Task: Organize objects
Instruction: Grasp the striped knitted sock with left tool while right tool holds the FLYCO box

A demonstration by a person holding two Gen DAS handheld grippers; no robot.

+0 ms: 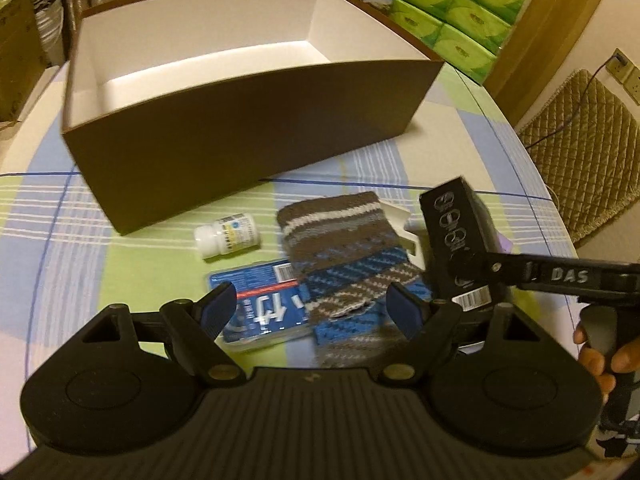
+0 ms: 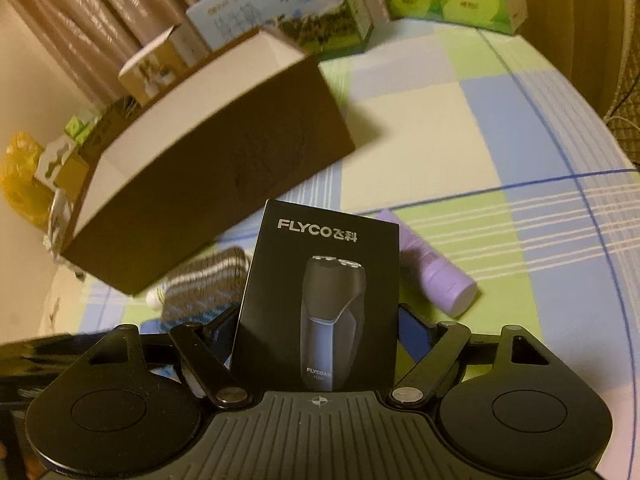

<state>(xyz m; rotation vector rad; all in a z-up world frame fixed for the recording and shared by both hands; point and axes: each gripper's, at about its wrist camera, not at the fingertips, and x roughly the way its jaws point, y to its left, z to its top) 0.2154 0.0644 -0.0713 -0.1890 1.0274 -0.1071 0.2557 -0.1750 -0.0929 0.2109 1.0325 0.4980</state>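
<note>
Black FLYCO shaver box [image 2: 320,300], shaver pictured, clamped by right gripper [image 2: 316,344]; left gripper [image 1: 310,312] gapes.

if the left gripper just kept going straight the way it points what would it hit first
Probably the blue plastic-wrapped pack lying flat on the table, beside the brown and blue striped knitted cloth. The open left gripper frames both, with the big brown cardboard box beyond. Depth is unclear, so the cloth's edge could come first.
</note>
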